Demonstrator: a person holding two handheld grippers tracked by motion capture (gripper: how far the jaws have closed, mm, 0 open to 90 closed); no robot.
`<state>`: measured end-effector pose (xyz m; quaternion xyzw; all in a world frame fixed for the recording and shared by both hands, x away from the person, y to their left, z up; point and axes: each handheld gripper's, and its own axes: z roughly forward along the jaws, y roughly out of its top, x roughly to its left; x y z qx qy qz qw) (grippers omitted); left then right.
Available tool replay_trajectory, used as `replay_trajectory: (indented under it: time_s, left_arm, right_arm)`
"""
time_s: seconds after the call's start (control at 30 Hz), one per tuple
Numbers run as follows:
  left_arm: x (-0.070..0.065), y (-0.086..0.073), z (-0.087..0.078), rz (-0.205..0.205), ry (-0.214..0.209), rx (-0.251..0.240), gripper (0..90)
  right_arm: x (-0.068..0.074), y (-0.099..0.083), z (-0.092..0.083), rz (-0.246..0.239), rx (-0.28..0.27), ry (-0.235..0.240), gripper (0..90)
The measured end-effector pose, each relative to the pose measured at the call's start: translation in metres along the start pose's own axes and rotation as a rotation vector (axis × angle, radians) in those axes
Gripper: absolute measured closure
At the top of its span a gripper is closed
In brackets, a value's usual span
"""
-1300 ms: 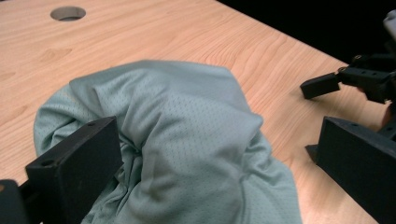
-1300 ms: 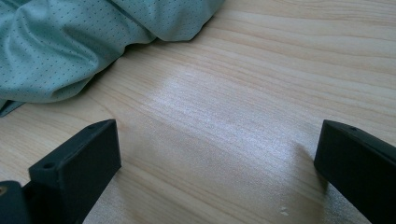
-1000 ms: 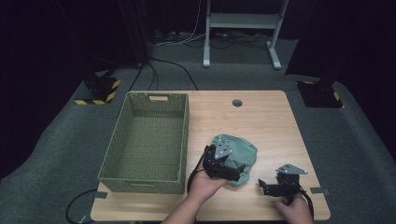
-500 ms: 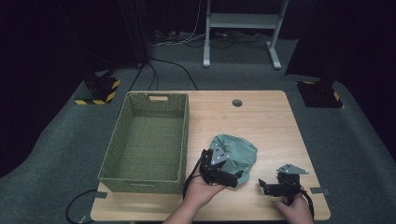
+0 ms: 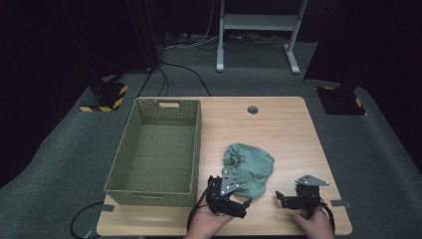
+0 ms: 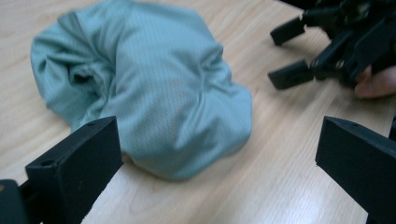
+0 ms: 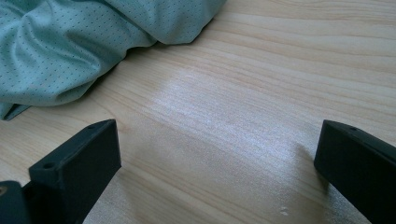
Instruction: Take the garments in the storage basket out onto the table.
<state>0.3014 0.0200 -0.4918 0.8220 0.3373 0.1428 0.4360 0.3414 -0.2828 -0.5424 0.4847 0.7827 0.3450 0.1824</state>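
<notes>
A crumpled green cloth (image 5: 250,166) lies on the wooden table (image 5: 278,129), right of the basket. My left gripper (image 5: 242,200) sits just in front of the cloth's near edge, open, with nothing between its jaws. In the left gripper view the cloth (image 6: 154,88) lies ahead of the left gripper (image 6: 219,154), slightly to the left. My right gripper (image 5: 280,199) rests near the front edge, right of the cloth, open and pointing left. In the right gripper view the cloth (image 7: 70,42) lies at the upper left, with bare wood between the jaws of the right gripper (image 7: 219,154).
A green woven basket (image 5: 127,172) stands empty on the left half of the table. A round cable hole (image 5: 253,109) sits near the far edge. The right gripper (image 6: 283,53) appears at the upper right of the left gripper view. Bare wood lies behind and right of the cloth.
My left gripper has drawn back from on top of the cloth toward the near table edge. The cloth stays in place. The right gripper has hardly moved.
</notes>
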Motion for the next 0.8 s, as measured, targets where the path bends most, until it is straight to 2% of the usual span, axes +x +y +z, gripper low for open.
replay_trajectory:
  time_s: [0.23,0.4,0.43,0.47,0.53,0.67,0.8]
  left_arm:
    - [-0.003,-0.026,0.013,0.004,0.014,0.041,0.3]
    - [0.003,-0.044,0.025,0.016,0.048,0.114,0.5]
    - [0.005,-0.045,0.026,0.006,0.06,0.131,0.6]
    - [0.006,-0.044,0.025,-0.005,0.062,0.116,0.6]
    - [0.005,-0.044,0.024,0.002,0.062,0.105,0.6]
    - [0.004,-0.044,0.027,0.013,0.055,0.126,0.3]
    - [0.005,-0.044,0.028,0.005,0.046,0.141,0.3]
  right_arm:
    - [0.0,0.0,0.0,-0.002,0.001,-0.001,0.0]
    - [0.001,0.0,0.0,-0.001,0.003,-0.004,0.0]
    - [0.001,0.0,0.0,-0.003,0.002,-0.003,0.0]
    - [0.0,0.0,0.0,-0.002,0.002,-0.003,0.0]
    - [0.0,0.0,0.0,-0.001,0.001,-0.002,0.0]
    - [0.0,0.0,0.0,0.002,-0.001,0.002,0.0]
    - [-0.001,0.0,0.0,0.007,-0.004,0.008,0.0]
